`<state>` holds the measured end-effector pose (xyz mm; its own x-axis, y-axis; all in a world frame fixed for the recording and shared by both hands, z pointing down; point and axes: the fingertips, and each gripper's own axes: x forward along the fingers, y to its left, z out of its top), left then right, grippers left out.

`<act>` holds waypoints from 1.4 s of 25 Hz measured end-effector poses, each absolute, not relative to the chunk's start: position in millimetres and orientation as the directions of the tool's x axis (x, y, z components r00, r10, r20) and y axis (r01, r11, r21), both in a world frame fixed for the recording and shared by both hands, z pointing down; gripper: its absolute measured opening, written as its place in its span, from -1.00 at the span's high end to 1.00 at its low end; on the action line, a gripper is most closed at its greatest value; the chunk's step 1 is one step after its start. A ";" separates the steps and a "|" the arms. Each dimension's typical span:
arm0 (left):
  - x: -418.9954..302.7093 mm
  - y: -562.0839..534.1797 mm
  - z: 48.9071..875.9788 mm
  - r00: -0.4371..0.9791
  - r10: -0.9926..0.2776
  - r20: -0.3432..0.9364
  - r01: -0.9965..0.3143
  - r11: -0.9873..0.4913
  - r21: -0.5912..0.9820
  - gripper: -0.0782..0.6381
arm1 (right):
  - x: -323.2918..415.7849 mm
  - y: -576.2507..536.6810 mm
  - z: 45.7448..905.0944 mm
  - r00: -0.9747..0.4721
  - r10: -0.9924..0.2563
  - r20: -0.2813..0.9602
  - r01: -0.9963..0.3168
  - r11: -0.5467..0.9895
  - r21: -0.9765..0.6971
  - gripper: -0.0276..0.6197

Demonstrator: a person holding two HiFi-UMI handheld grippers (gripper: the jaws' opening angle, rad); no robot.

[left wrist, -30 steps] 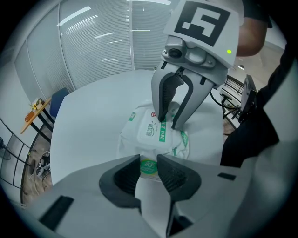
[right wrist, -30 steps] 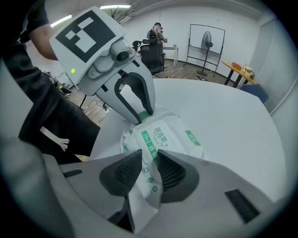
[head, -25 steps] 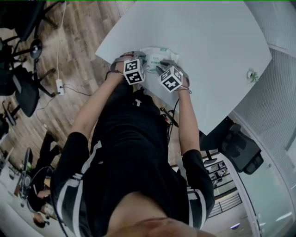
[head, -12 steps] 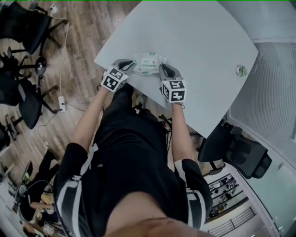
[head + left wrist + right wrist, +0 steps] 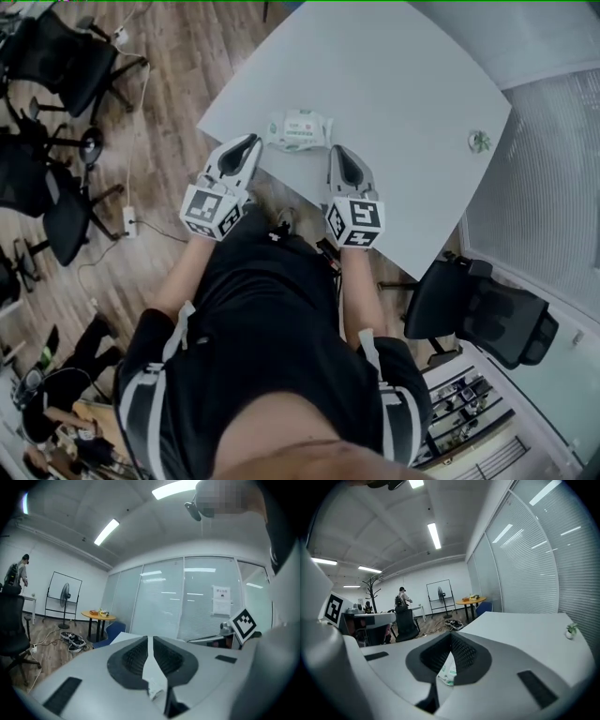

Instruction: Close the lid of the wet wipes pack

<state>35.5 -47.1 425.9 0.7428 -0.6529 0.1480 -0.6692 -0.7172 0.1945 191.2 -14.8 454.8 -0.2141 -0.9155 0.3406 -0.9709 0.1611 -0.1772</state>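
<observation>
The wet wipes pack (image 5: 298,130), white with green print, lies flat near the front edge of the white table (image 5: 403,84). Its lid looks down, though it is too small to be sure. My left gripper (image 5: 250,142) hangs above the table's edge just left of the pack, jaws together and empty. To the pack's right my right gripper (image 5: 335,151) is also lifted clear of it, shut on nothing. In the right gripper view the pack (image 5: 448,671) shows below the closed jaws (image 5: 451,638). The left gripper view shows closed jaws (image 5: 149,639) against the room.
A small potted plant (image 5: 480,141) stands at the table's right edge, and the plant (image 5: 570,631) also shows in the right gripper view. Office chairs (image 5: 56,66) stand on the wooden floor at left, another chair (image 5: 487,309) at right. People (image 5: 402,599) are far back in the room.
Both grippers have lifted off the pack and drawn back toward the person. They now point along the table rather than down. The pack stays where it was.
</observation>
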 end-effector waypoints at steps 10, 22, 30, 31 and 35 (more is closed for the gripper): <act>-17.3 -31.6 379.7 0.700 -0.710 0.079 -0.714 -0.690 0.120 0.64 | 151.2 19.9 411.8 -0.137 -0.950 0.280 -0.983 0.097 -0.153 0.85; -39.0 -29.8 373.2 0.729 -0.682 0.063 -0.682 -0.715 0.150 0.64 | 121.5 29.1 398.7 -0.072 -0.965 0.252 -0.989 0.035 -0.146 0.85; -49.0 -25.5 373.4 0.734 -0.676 0.066 -0.677 -0.721 0.148 0.64 | 110.0 30.2 395.3 -0.075 -0.963 0.258 -0.990 0.042 -0.133 0.85; -49.8 -26.1 373.6 0.733 -0.677 0.066 -0.678 -0.720 0.150 0.64 | 109.1 30.1 396.0 -0.076 -0.963 0.259 -0.990 0.042 -0.132 0.85; -49.2 -25.6 375.7 0.735 -0.675 0.065 -0.675 -0.720 0.161 0.64 | 108.6 31.9 398.5 -0.071 -0.962 0.265 -0.991 0.038 -0.129 0.85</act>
